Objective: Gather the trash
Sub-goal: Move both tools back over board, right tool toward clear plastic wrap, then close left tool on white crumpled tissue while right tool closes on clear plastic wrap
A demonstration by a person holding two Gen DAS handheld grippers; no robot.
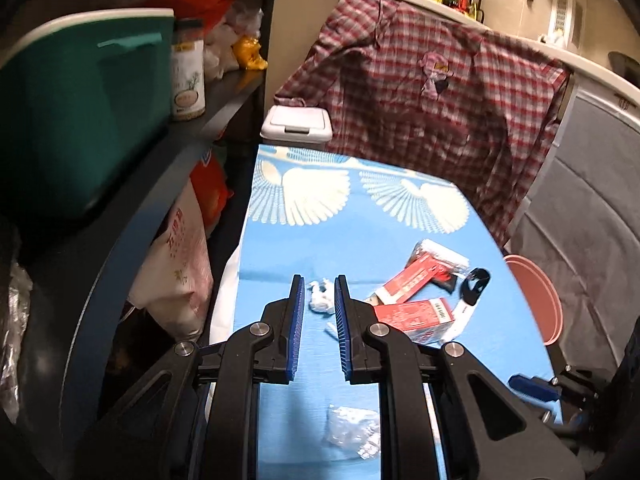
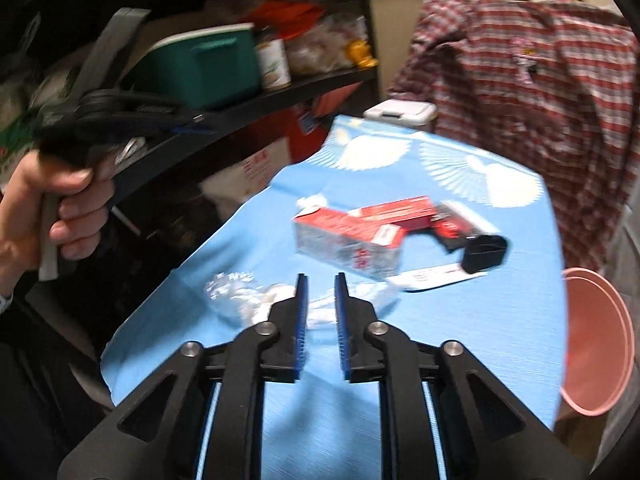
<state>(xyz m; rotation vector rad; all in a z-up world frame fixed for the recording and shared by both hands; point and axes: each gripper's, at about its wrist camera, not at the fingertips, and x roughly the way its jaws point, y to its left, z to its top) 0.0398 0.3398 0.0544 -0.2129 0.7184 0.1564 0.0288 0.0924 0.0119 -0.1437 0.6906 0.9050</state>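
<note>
Now, both your claws stand slightly apart with nothing between the pads; the left claw (image 1: 318,280) points at a tissue wad (image 1: 320,300) lying on the table (image 1: 360,240), just past its tips at twelve o'clock; the right claw (image 2: 320,280) hangs above a crinkled wrapper (image 2: 240,294) that spreads from its nine o'clock to under its tips. The red cartons (image 2: 352,236) lie at the right claw's one o'clock, touching each other, with a black clip (image 2: 482,254) beyond at two; the pink bin (image 2: 596,340) waits off the table edge at three. You should find the wad and wrapper nearly weightless and soft, so pinch them through the middle; the wrapper looks slick and may slip; the cartons seem light but crushable, so take one across its narrow sides.
</note>
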